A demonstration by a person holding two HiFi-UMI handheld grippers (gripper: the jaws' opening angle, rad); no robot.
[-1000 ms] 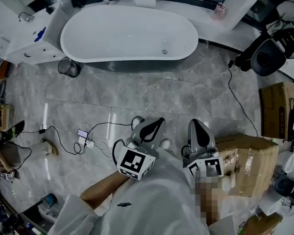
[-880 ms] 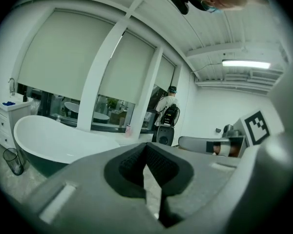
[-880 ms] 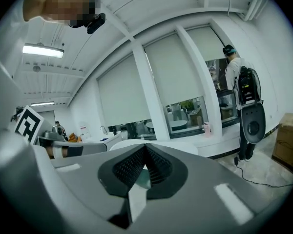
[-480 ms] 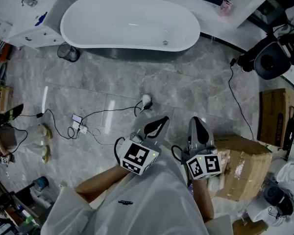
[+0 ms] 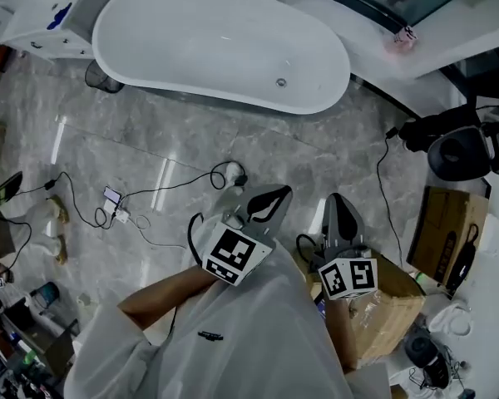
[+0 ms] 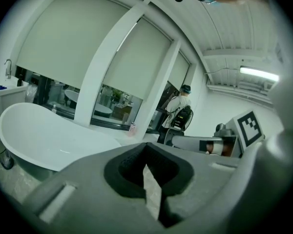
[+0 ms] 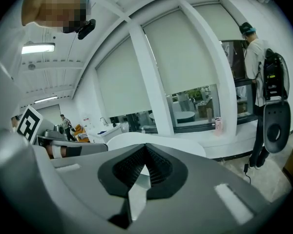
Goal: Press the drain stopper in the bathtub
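Note:
The white oval bathtub stands at the top of the head view, with its small round drain stopper near the right end of the tub floor. Both grippers are held close to my body over the marble floor, well short of the tub. My left gripper is shut with nothing in it. Beside it, my right gripper is also shut and empty. In the left gripper view the tub lies ahead on the left beyond the shut jaws. In the right gripper view the tub's rim shows just above the jaws.
Cables and a power strip trail across the floor at the left. A black wastebasket stands by the tub's left end. A cardboard box sits at my right, a black machine further right. A person stands by the window.
The tub has come closer and now lies slanted in the head view. Both grippers have stayed shut, side by side in front of my body.

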